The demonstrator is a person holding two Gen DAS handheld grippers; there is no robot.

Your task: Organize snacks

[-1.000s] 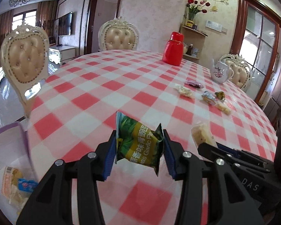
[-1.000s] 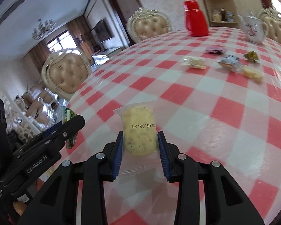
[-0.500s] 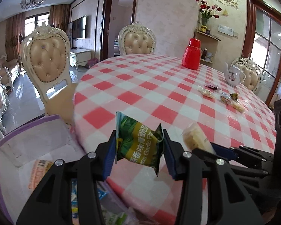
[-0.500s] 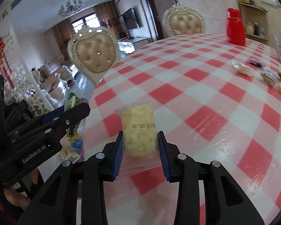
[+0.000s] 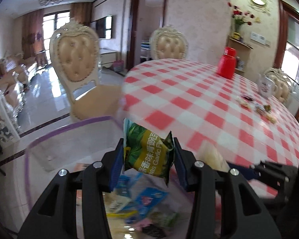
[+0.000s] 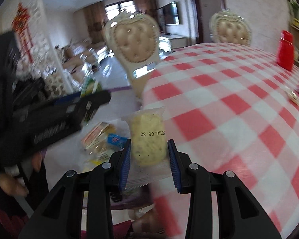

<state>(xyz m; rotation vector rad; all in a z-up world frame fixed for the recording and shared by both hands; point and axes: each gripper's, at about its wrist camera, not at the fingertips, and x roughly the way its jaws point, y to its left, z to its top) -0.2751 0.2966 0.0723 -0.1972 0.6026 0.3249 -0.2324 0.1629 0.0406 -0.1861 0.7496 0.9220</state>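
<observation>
My left gripper (image 5: 148,161) is shut on a green garlic-pea snack packet (image 5: 147,153) and holds it above a clear bin with a purple rim (image 5: 69,126) beside the table; several snack packets (image 5: 143,201) lie in the bin. My right gripper (image 6: 149,159) is shut on a clear packet with a yellow cookie (image 6: 148,139), at the table's edge over the bin's snacks (image 6: 103,137). The left gripper also shows in the right wrist view (image 6: 93,101), to the left. Several loose snacks (image 5: 257,107) lie far across the table.
The round table has a red-and-white checked cloth (image 5: 209,103). A red jug (image 5: 227,65) and a white teapot (image 5: 266,85) stand at its far side. Padded chairs (image 5: 77,59) stand around it, one just behind the bin.
Both grippers have swung left off the table with their packets still held. The bin, at the frame's edge before, now lies under the left gripper.
</observation>
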